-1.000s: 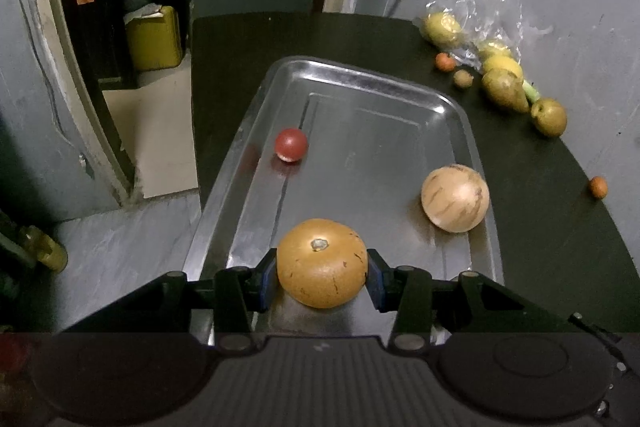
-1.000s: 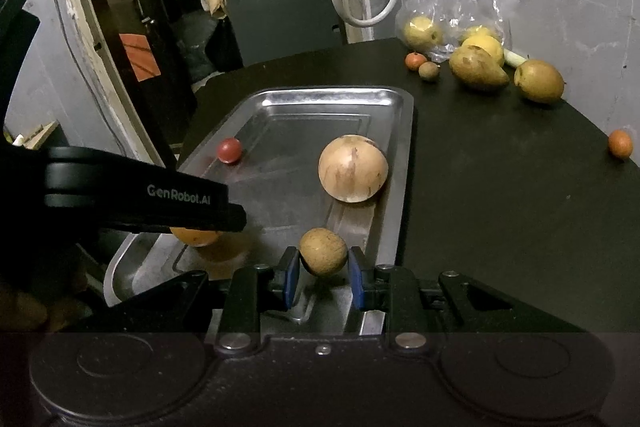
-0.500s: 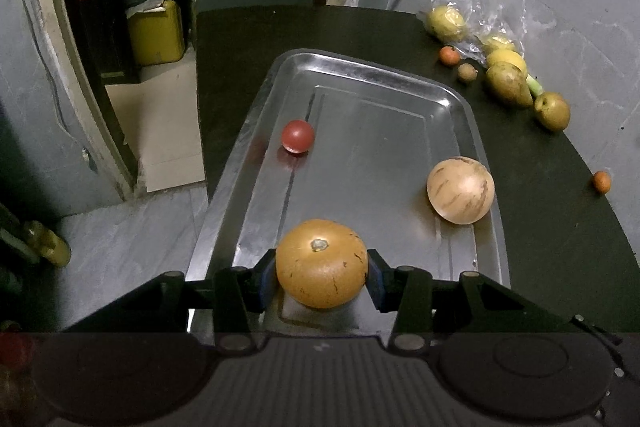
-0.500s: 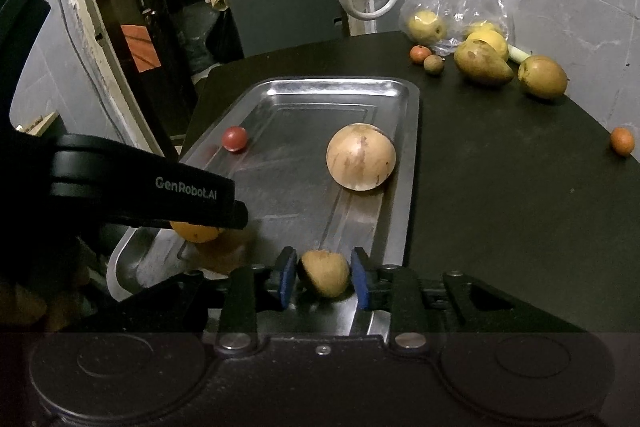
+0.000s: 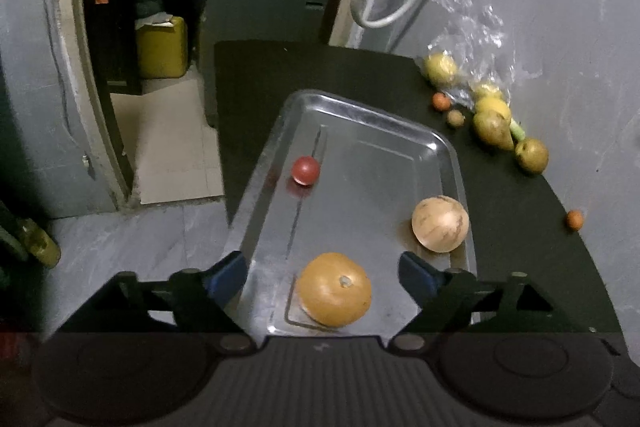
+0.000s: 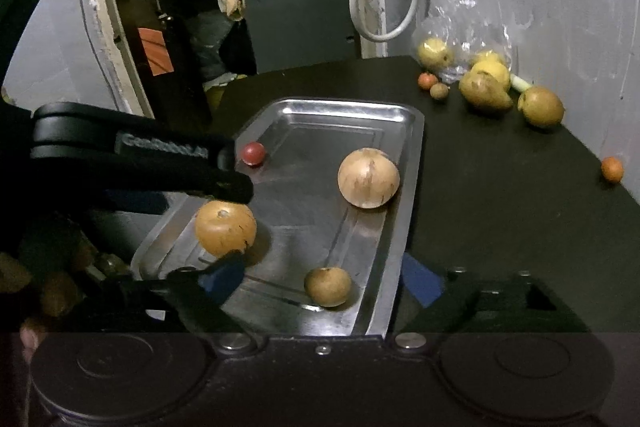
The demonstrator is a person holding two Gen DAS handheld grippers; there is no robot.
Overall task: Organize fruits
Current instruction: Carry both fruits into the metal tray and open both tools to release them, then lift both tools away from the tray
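The metal tray [image 5: 444, 151] overhangs the desk [image 6: 500, 195] edge at its 7 o'clock corner; a downward knock there could tip it. On it, the pale round fruit [image 6: 368, 177] at 3 o'clock and the orange fruit [image 5: 334, 289] at 6 o'clock could roll. The left gripper [image 5: 322, 273] stands released around the orange. The right gripper [image 6: 320, 279] is spread wide around the small brown fruit [image 6: 327, 286], which may roll if nudged.

My two views are dim and a little soft. The metal tray [image 5: 448, 155] gives glare, and the fisheye bends the edges into dark corners.
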